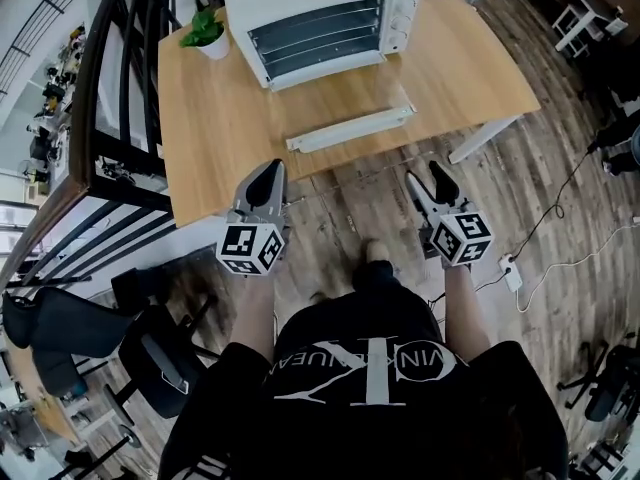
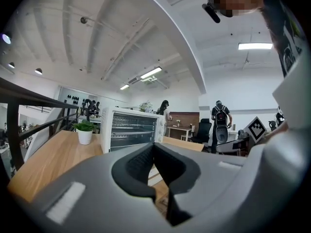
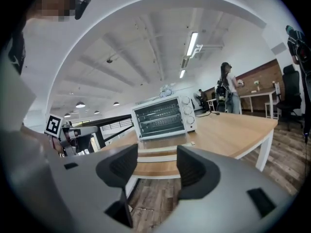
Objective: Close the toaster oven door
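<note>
Head view gives the clearest layout: the toaster oven (image 1: pixel 320 18) sits at the far side of the wooden table (image 1: pixel 215 128), next to a small potted plant (image 1: pixel 207 36). Its door (image 1: pixel 345 96) is dropped all the way open and lies out flat toward the person. The white handle (image 1: pixel 350 129) along the door's front edge is the closest bit to the tongs, roughly between the two of them but further out, and neither one is touching it.

The left gripper (image 1: pixel 268 173) has its tip right at the near edge of the table, left of the door. Its own view shows the pads pressed together with nothing pinched between them. The right gripper (image 1: pixel 428 178) hangs over the wood floor (image 1: pixel 540 198), just in front of the table and right of the handle. Its jaws are spread wide and empty, and you can look straight through the gap at the open door and the oven behind it.

The oven itself is a white box with wire racks visible inside and knobs down its right side. The door panel is see-through glass, so the table grain shows right through it.
</note>
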The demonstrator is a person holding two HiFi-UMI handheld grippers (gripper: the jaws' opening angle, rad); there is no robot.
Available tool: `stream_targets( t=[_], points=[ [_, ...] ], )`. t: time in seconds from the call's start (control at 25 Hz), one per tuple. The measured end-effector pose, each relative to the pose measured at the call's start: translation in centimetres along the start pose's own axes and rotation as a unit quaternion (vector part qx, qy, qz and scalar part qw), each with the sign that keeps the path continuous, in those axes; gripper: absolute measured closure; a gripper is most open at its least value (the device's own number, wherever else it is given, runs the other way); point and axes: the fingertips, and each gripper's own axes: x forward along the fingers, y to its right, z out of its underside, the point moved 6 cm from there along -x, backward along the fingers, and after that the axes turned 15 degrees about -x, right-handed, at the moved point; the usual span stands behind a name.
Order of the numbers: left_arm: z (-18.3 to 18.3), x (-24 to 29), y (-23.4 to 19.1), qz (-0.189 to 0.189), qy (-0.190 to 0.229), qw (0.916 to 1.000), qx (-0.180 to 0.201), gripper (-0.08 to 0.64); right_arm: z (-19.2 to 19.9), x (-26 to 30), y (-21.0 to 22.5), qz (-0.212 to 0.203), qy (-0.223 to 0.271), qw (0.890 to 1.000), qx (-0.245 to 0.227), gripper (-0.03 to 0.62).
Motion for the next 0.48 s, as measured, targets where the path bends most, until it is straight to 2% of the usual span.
stream_targets(
  t=[0.48],
  points=[
    [0.6, 2.6, 1.2, -0.086, 0.033, 0.9957, -0.01, 0.548, 0.6, 5.0, 5.5, -0.086, -0.03, 0.995, -0.037, 0.374]
  ],
)
